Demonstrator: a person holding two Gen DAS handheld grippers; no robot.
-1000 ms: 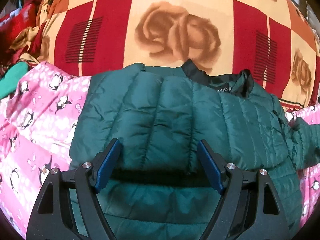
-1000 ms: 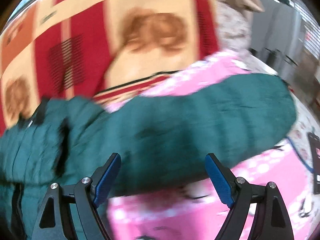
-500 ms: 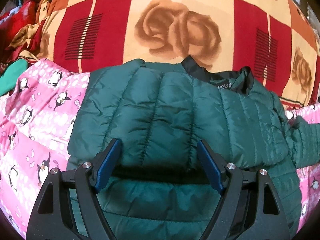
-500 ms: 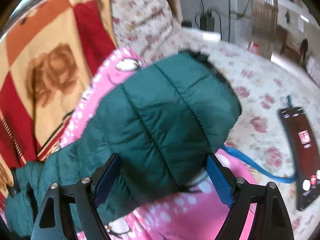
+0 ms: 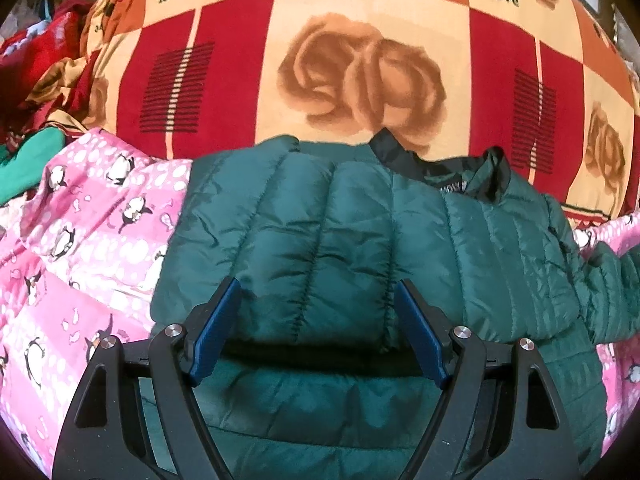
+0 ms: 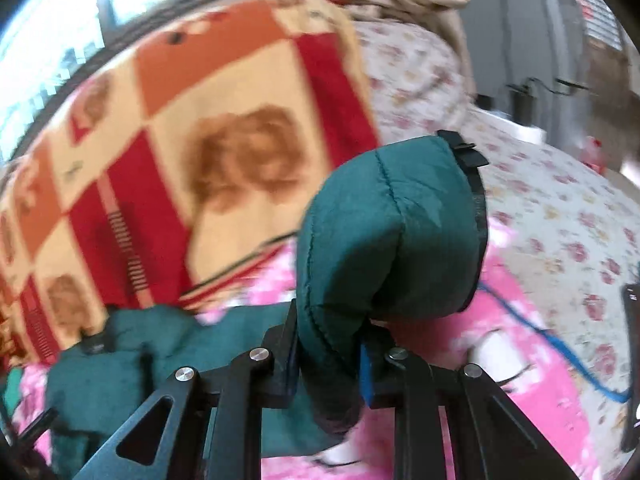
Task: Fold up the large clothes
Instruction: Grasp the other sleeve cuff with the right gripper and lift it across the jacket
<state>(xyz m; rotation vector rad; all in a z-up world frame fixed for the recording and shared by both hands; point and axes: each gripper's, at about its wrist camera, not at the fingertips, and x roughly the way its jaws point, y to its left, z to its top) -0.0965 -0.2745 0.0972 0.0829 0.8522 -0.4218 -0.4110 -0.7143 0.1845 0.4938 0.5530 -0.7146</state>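
A dark green quilted puffer jacket [image 5: 360, 248] lies on a pink penguin-print blanket [image 5: 80, 240], its black collar toward the far side. One side is folded over the body. My left gripper [image 5: 318, 332] hovers open just above that folded part, nothing between its blue pads. In the right wrist view my right gripper [image 6: 328, 352] is shut on the jacket's sleeve [image 6: 392, 232] near the cuff. The sleeve end bulges up past the fingers, lifted off the blanket. The rest of the jacket [image 6: 132, 344] lies low at the left.
A red, orange and cream checked blanket [image 5: 360, 60] with rose prints rises behind the jacket. A floral sheet [image 6: 540, 208] covers the bed to the right, with a blue cable [image 6: 560, 352] and a dark phone [image 6: 632, 308] at its edge. Crumpled clothes [image 5: 36, 80] sit at the far left.
My right gripper has closed on the sleeve end and lifted it up and toward the jacket body. The left gripper has stayed in place, open.
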